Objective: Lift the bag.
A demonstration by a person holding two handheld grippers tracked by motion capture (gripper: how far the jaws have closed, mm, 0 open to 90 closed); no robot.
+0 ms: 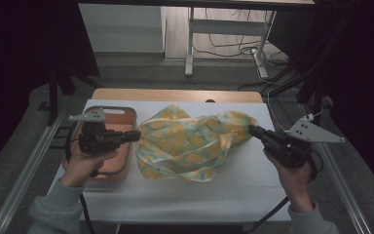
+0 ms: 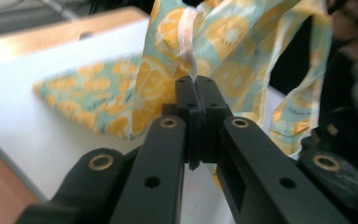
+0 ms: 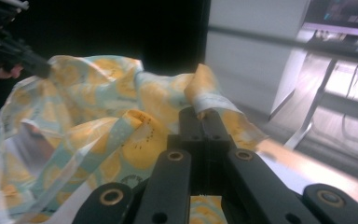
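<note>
We have the cloth bag (image 1: 192, 144) caught at both ends and raised a little off the white table (image 1: 185, 195), so the gripping looks done; what seems left is to spread or open it out and set it down flat, since the fabric between us sags in loose folds and its straps hang down toward the tabletop. Our left gripper (image 1: 135, 136) has its jaws clenched on the bag's left edge, and in the left gripper view (image 2: 196, 88) we see a pale seam of the cloth pinched between the closed tips. Our right gripper (image 1: 251, 129) is likewise clamped on the bag's right corner, with a fold of the printed fabric nipped at the tips in the right gripper view (image 3: 200, 116). Both hands are held level, pointing inward toward each other across the table, the left hand (image 1: 85, 161) over the pink tray (image 1: 126, 114) at the table's left side, the right hand (image 1: 292, 170) near the right edge. The bag hangs between the two, in the middle of the table, just beside the tray.
</note>
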